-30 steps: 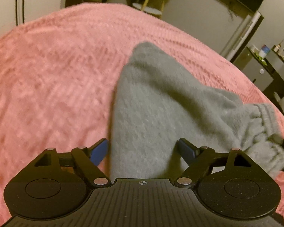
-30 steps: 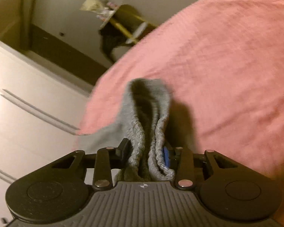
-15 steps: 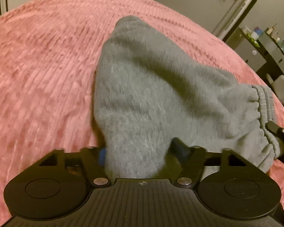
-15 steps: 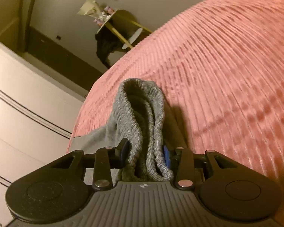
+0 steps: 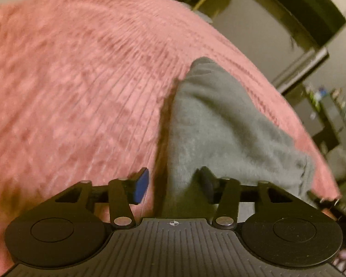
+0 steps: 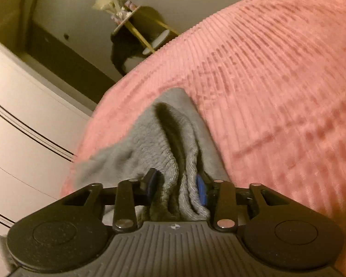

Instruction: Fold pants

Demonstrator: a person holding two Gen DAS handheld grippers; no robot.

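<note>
Grey sweatpants lie on a pink ribbed bedspread. In the left wrist view my left gripper is open; the grey fabric runs between its fingers, close to the right finger, with a gap to the blue pad of the left finger. In the right wrist view my right gripper is shut on the bunched ribbed waistband of the pants, with folds squeezed between the blue pads. The rest of the pants drapes to the left over the bedspread.
The bed's edge runs close on the left in the right wrist view, with white drawers beyond it and a small side table behind. In the left wrist view a dark shelf unit stands past the bed at the right.
My left gripper has opened and let go of the grey fabric, and the view has pulled back. My right gripper keeps its hold on the waistband and has shifted slightly.
</note>
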